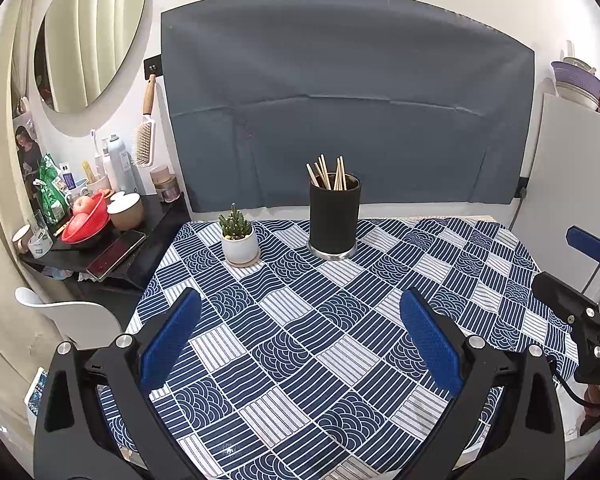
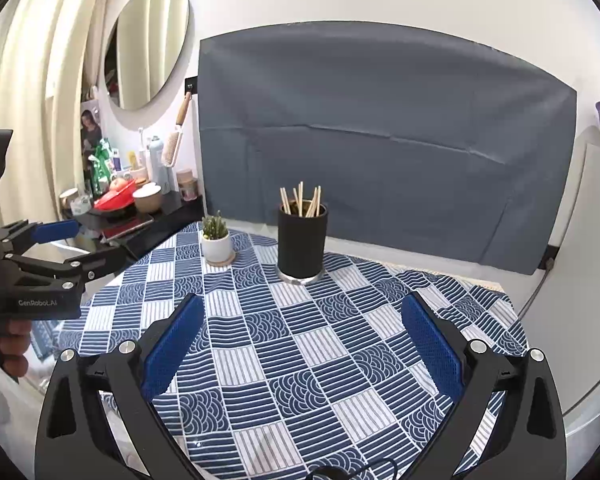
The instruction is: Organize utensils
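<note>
**Chopsticks in holder, both claws empty and spread**

Chopsticks stand bundled in black cylindrical holder, tips fanned out above the rim. Holder sits upright on the bench, far side, near the grey cloth backdrop. Metal base ring visible under it.

Small cactus in white pot just left of holder, on a round coaster, not touching it.

Bench covered with blue/white patterned cloth. Nothing else on the cloth between claws and holder.

Left claw: released, blue pads wide apart, nothing between them, hovering over near edge of bench. Right-wrist view shows it at far left, a hand gripping its handle.

Right claw: also released, pads wide apart, empty, over the cloth. Left-wrist view catches it at the right edge.

Both claws well apart from holder.

Side shelf left of bench: red bowl with an apple, bottles, cups, a phone. Hairbrush hangs on wall under the oval mirror.
</note>
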Demonstrator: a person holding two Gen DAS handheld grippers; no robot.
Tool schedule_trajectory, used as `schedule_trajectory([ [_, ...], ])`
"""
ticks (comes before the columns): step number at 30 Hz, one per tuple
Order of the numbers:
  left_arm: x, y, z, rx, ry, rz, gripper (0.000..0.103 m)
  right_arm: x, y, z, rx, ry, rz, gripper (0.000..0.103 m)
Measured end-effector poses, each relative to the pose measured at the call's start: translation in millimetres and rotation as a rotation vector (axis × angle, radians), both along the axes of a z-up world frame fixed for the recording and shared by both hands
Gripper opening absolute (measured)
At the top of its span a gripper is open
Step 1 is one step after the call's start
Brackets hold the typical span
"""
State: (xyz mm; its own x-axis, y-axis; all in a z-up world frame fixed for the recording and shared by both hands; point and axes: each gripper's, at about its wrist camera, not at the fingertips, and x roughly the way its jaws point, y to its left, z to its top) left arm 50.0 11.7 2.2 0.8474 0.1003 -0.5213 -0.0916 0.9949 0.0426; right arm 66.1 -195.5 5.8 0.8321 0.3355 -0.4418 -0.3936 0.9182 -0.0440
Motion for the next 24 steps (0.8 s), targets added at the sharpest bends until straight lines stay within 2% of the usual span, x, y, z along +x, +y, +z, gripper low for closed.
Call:
schedule_trajectory([
  [18,-4.6,2.5,-4.0,-0.016,0.014,0.011,0.097,-0.5,-0.6,-3.2,0.004,0.009,0.006,0.095],
  [24,0.9,6.8,-3.3,-0.051,0.006,0.012,0.097,7.8,-3.4,-1.9,0.018,0.008,-0.008,0.095],
])
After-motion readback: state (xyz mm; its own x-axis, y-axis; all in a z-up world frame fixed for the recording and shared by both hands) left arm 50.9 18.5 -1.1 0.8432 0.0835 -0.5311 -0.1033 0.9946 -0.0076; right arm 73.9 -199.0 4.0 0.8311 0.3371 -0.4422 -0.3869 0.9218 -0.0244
